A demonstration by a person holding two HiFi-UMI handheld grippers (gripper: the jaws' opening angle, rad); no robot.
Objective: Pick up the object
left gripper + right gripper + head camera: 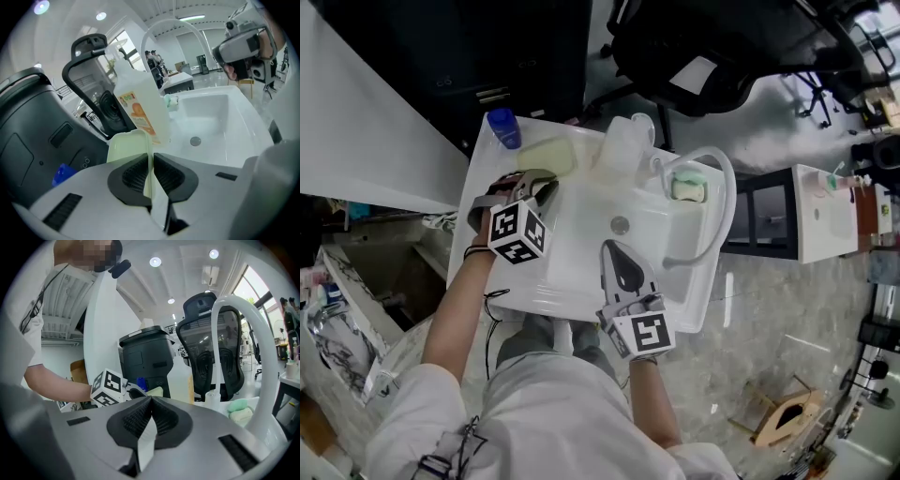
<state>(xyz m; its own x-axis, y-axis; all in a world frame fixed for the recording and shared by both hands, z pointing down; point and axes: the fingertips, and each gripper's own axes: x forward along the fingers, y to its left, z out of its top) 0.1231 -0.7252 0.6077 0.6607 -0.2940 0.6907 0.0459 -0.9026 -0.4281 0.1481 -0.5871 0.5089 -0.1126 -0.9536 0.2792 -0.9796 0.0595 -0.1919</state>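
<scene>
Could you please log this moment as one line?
left claw: shut on pale green flat piece | right claw: shut, empty

Head view: from high above, facing steeply down on the sink (581,267), whole basin in frame, left tool (536,183) at left, right tool (619,253) low centre.

Left tool view: very near, low at the sink's left rim, looking across the basin along jaws clamped on a tray (129,150).

Right tool view: from the near rim along jaws pressed together, tilted upward, perhaps toward the back-left corner.

Shared by all three: faucet (724,187) and bottle (623,150).
</scene>
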